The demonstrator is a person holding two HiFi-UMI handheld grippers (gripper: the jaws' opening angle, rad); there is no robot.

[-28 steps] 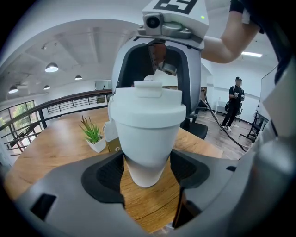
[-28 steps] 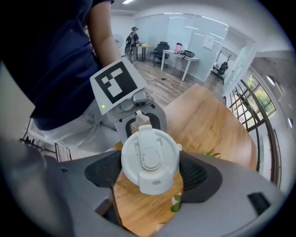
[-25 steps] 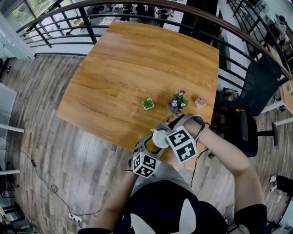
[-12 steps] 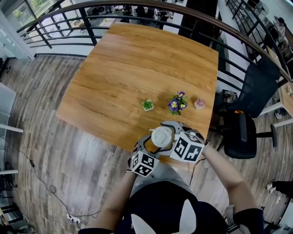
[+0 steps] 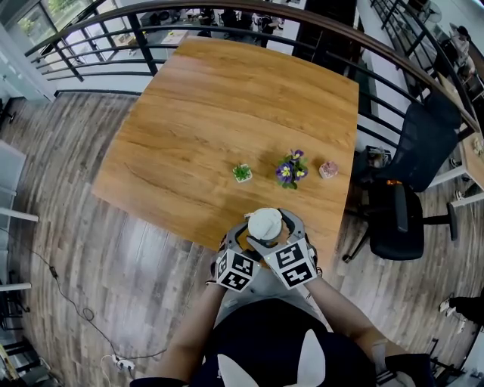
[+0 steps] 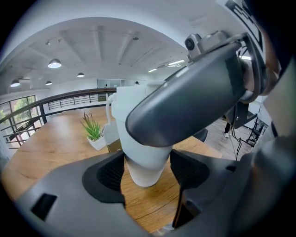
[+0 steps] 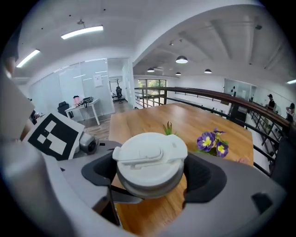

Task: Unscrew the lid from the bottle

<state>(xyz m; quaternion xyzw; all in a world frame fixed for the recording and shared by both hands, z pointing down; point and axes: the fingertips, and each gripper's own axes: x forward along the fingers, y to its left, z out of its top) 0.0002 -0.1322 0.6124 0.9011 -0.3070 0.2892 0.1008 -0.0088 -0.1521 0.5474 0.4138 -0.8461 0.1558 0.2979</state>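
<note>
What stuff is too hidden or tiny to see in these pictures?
- Head view: the bottle, under its lid, the left claw and right claw.
- Left gripper view: the bottle's top, behind the right claw's grey body.
- Right gripper view: the bottle's neck, covered by the lid that the right claw is closing round.
- Head view: the pink thing, too small to name.

Wide bare tabletop (image 5: 212, 106) behind small plant (image 5: 242, 172) and flowers (image 5: 292, 168) (railing (image 5: 227, 11) beyond)
</note>
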